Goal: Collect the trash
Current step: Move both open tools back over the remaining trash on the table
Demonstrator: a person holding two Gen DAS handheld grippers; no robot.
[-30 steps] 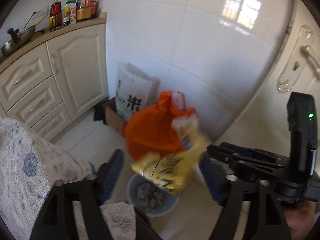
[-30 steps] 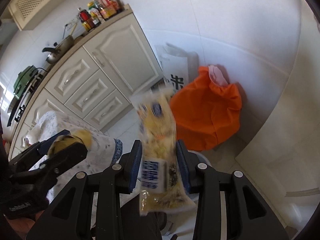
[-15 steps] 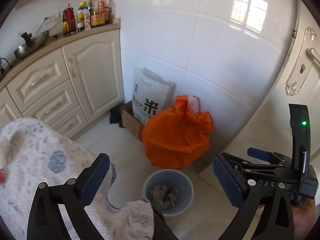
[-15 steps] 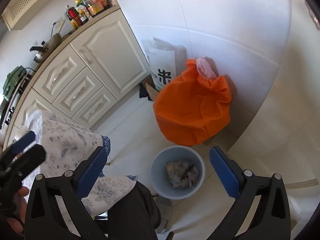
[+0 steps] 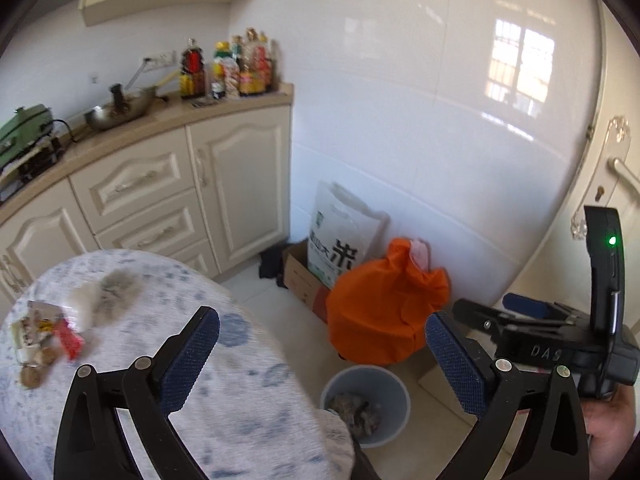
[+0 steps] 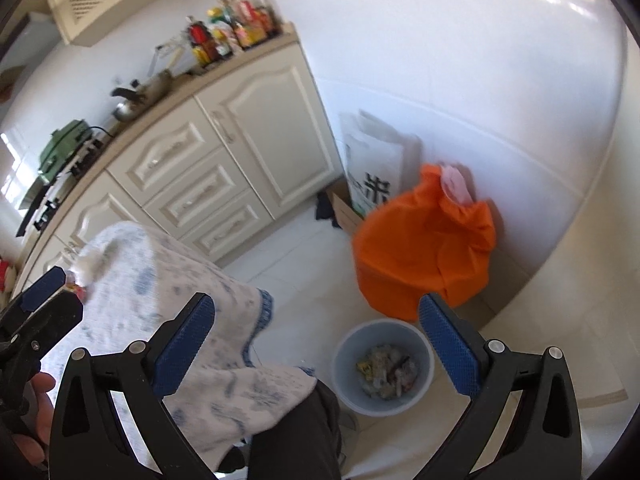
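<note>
A pale blue trash bin (image 5: 366,404) with several scraps inside stands on the floor; it also shows in the right wrist view (image 6: 384,366). My left gripper (image 5: 320,358) is open and empty, above the table edge. My right gripper (image 6: 316,340) is open and empty, above the floor left of the bin. Loose trash lies on the round table with a blue-patterned cloth (image 5: 236,396): wrappers (image 5: 44,330), nut shells (image 5: 32,376) and a grey-white fluffy wad (image 5: 108,294), at the far left.
An orange bag (image 5: 384,308) sits behind the bin against the tiled wall, beside a white rice sack (image 5: 340,236) and a cardboard box (image 5: 300,280). Cream cabinets (image 5: 168,196) with bottles and a wok stand at left. A door with a handle (image 5: 616,176) is at right.
One second ago my right gripper held a yellow snack bag over the bin. It let go; the bag lies in the bin. Both grippers opened wide and rose, swinging left toward the table.
</note>
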